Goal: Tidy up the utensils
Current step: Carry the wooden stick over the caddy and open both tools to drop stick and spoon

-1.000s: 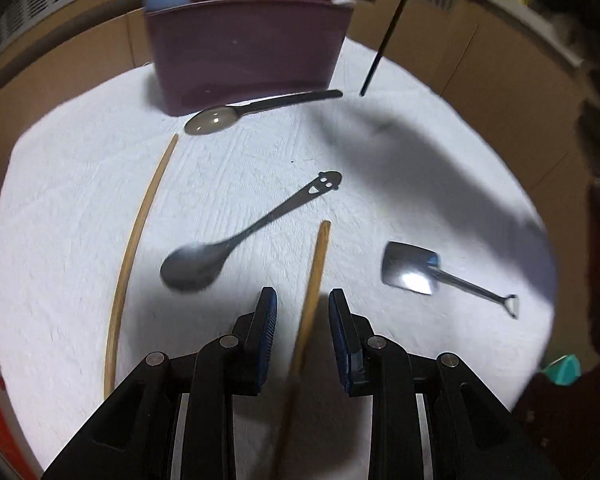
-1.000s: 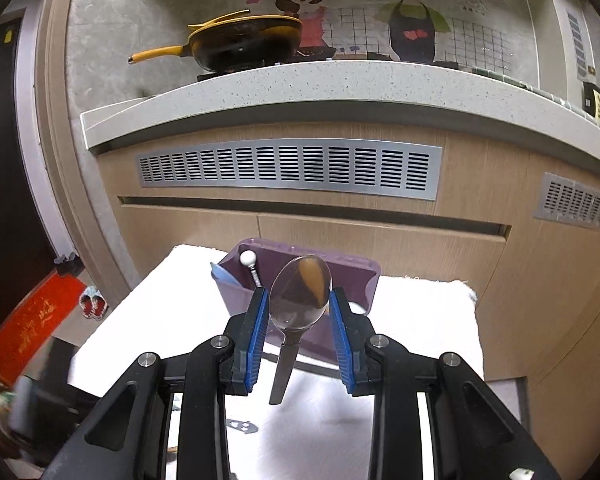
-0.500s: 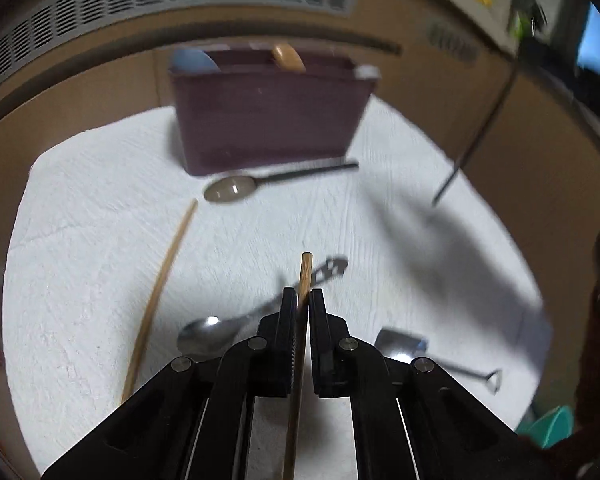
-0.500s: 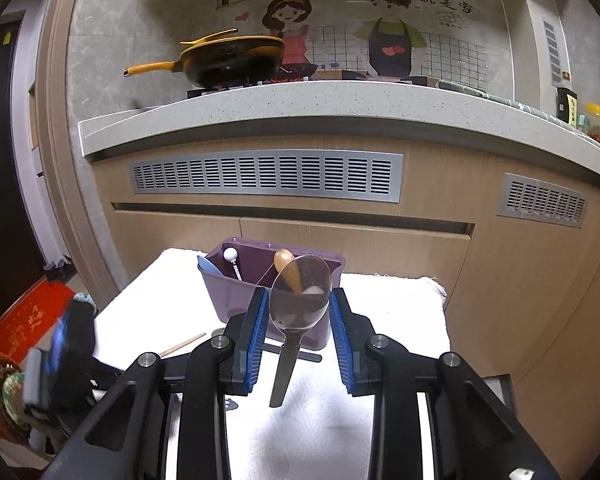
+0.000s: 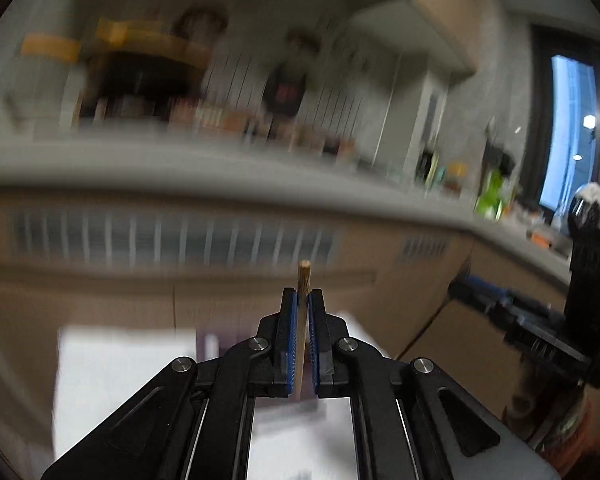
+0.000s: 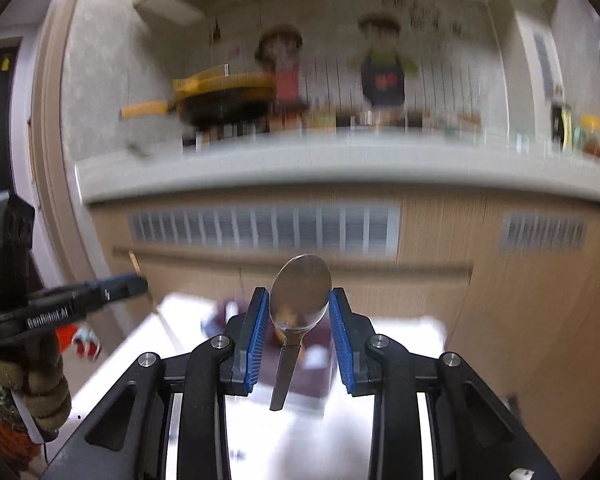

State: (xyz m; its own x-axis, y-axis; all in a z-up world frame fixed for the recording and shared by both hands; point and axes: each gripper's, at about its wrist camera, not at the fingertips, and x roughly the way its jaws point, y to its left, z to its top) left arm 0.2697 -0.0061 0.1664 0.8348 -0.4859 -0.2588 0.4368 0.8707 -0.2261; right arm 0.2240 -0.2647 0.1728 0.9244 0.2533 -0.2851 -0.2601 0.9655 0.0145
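My left gripper [image 5: 302,300] is shut on a wooden chopstick [image 5: 302,280], lifted off the table with its tip poking up between the blue pads. My right gripper [image 6: 300,304] is shut on a metal spoon [image 6: 300,292], bowl up, handle hanging down. The purple utensil holder [image 6: 300,340] shows blurred behind the spoon on the white cloth [image 6: 400,344]; in the left wrist view a strip of the holder [image 5: 208,344] shows beside my fingers. The left gripper [image 6: 132,284] with its chopstick also shows at the left of the right wrist view. Both views are motion-blurred.
A kitchen counter [image 6: 340,164] with a yellow pan [image 6: 220,92] and vented cabinets [image 6: 260,228] stands behind the table. The right gripper's body [image 5: 540,320] shows at the right of the left wrist view.
My left gripper closed on the chopstick, lifted it off the cloth and tilted up toward the counter. My right gripper kept hold of the spoon and tilted up slightly.
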